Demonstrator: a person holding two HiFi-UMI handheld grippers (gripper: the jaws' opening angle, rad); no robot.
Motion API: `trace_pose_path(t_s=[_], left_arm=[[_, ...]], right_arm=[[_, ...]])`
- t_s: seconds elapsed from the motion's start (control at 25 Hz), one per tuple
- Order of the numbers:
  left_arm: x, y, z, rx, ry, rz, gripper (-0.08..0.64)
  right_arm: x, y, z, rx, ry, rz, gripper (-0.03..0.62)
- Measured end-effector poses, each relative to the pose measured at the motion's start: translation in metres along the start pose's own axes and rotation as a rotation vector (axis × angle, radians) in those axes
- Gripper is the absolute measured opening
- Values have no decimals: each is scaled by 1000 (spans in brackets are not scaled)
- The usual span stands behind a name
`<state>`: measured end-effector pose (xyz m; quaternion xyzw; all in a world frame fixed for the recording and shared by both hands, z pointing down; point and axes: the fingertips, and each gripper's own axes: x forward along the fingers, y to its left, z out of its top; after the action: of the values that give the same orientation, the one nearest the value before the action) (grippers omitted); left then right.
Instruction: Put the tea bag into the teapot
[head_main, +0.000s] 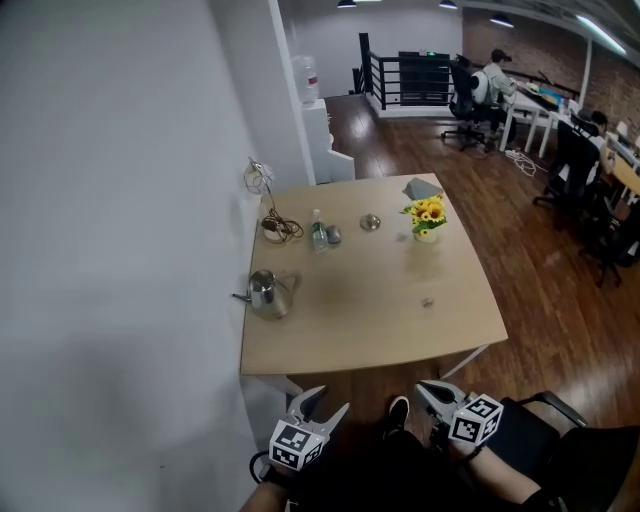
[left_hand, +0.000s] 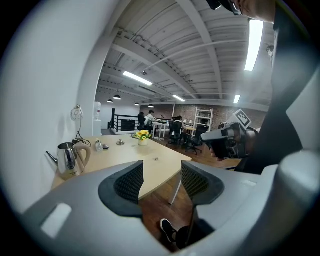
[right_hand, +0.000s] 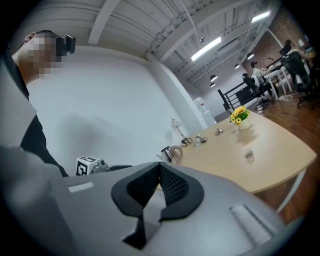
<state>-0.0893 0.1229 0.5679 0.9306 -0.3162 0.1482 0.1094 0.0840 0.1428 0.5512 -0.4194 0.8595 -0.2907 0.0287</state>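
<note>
A steel teapot (head_main: 268, 294) stands at the table's left edge by the wall; it also shows in the left gripper view (left_hand: 67, 159) and the right gripper view (right_hand: 170, 153). The small tea bag (head_main: 427, 302) lies on the right half of the table, also seen as a tea bag (left_hand: 156, 159) and a tea bag (right_hand: 249, 156) from the grippers. Both grippers hang below the table's near edge, well away from both things. My left gripper (head_main: 330, 400) (left_hand: 161, 182) is open and empty. My right gripper (head_main: 432, 391) (right_hand: 160, 172) has its jaws pressed together with nothing between them.
On the wooden table (head_main: 400, 340) stand a pot of yellow flowers (head_main: 427, 220), a small bottle (head_main: 318, 234), a round metal lid (head_main: 370, 222) and a coiled cable (head_main: 278, 227). A white wall (head_main: 120, 250) borders the table's left. People sit at desks far back right.
</note>
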Motion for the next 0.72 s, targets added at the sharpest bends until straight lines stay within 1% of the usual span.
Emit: trace_pose_path(t_s=[0.24, 0.52, 0.72], left_arm=[[61, 40, 12, -30, 37, 35, 230], [145, 89, 39, -39, 68, 60, 230], [181, 105, 62, -44, 66, 88, 230]], right_arm=[[49, -53, 33, -1, 23, 53, 8], [104, -122, 75, 23, 69, 124, 8], [125, -148, 99, 10, 115, 177, 8]])
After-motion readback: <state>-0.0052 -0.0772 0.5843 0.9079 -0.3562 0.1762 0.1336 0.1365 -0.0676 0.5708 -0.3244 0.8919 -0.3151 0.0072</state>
